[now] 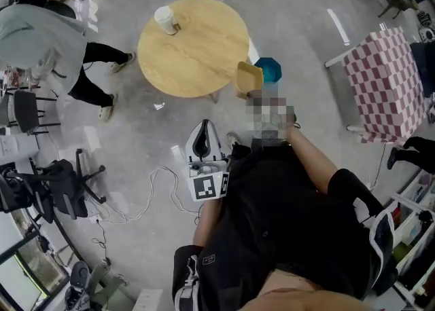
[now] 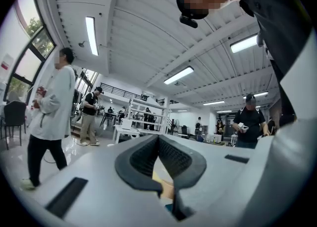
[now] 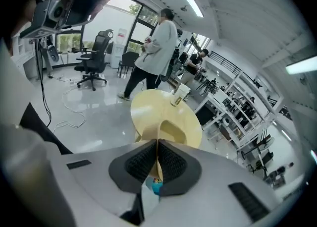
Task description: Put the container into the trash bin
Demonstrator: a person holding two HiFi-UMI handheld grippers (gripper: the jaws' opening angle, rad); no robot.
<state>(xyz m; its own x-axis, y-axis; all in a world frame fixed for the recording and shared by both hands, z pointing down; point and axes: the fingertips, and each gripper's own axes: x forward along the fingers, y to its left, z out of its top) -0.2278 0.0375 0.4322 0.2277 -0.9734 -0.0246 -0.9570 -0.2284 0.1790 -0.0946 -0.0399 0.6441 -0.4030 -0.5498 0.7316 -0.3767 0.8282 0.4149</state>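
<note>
A: Where's the container (image 1: 249,77) at this point?
B: Off the counter (image 1: 197,51), in the air beside its rim, with the teal trash bin (image 1: 270,68) on the floor just next to it. The right tool (image 3: 157,142) has its jaws pressed together on the container's thin yellow wall, pinching one edge so the rest stands out beyond the tips

A: Why hold it by the edge?
B: My guess is that a light, shallow thing is easiest to carry by its rim, and it can fall straight out once the jaws part over the bin

A: And the left tool (image 1: 202,138)?
B: Pressed together with nothing in it, low near the person's body and well apart from the bin. It looks parked out of the way, since one tool is enough here

A: Anything else on the counter?
B: Only a pale cup (image 1: 165,20) at the far side, which the task doesn't name

A: How far along is it?
B: Late, I'd judge: the container is close to the bin but not inside. Whether it's above the opening, no view shows clearly
</note>
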